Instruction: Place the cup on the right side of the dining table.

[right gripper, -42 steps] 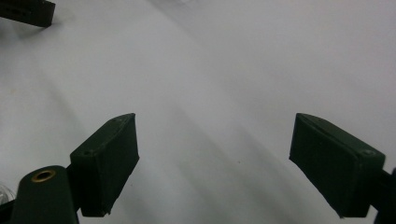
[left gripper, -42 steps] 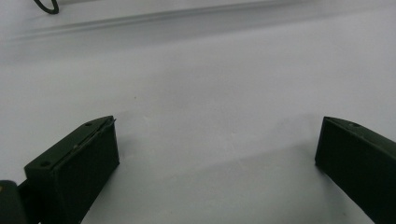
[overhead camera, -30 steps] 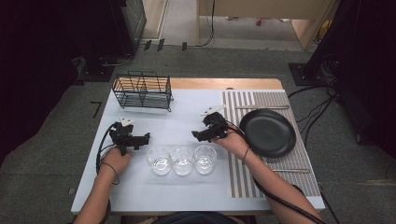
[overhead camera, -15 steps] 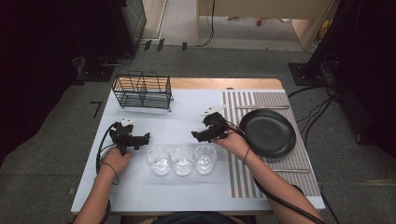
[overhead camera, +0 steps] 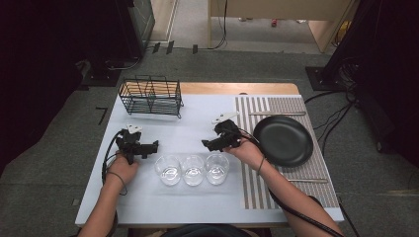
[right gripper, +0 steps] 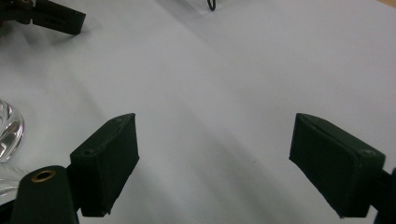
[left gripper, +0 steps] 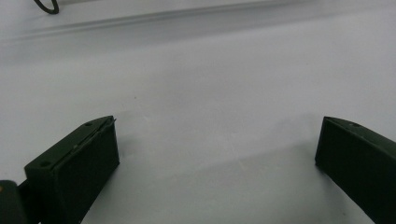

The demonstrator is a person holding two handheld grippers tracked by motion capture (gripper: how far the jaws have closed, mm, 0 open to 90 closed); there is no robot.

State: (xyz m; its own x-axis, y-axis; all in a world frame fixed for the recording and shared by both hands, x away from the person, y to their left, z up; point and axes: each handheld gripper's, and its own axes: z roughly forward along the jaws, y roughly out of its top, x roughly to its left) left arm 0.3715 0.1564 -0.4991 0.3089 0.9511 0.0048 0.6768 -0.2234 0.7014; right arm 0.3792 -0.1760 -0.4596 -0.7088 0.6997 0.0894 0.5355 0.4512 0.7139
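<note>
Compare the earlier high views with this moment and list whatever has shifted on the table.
Nothing has visibly changed. Both hands rest where they were, the left tool and the right tool open and empty above the row of three glasses. The wire rack and the black plate have kept their places.

- The high view looks forward and down from above the person's side, taking in the whole table (overhead camera: 148, 197).
- The left gripper view sits low and close over the table (left gripper: 210, 70), looking along its jaws.
- The right gripper view, equally close, shares the left gripper (right gripper: 46, 16) and a glass (right gripper: 7, 130) with the high view.
</note>
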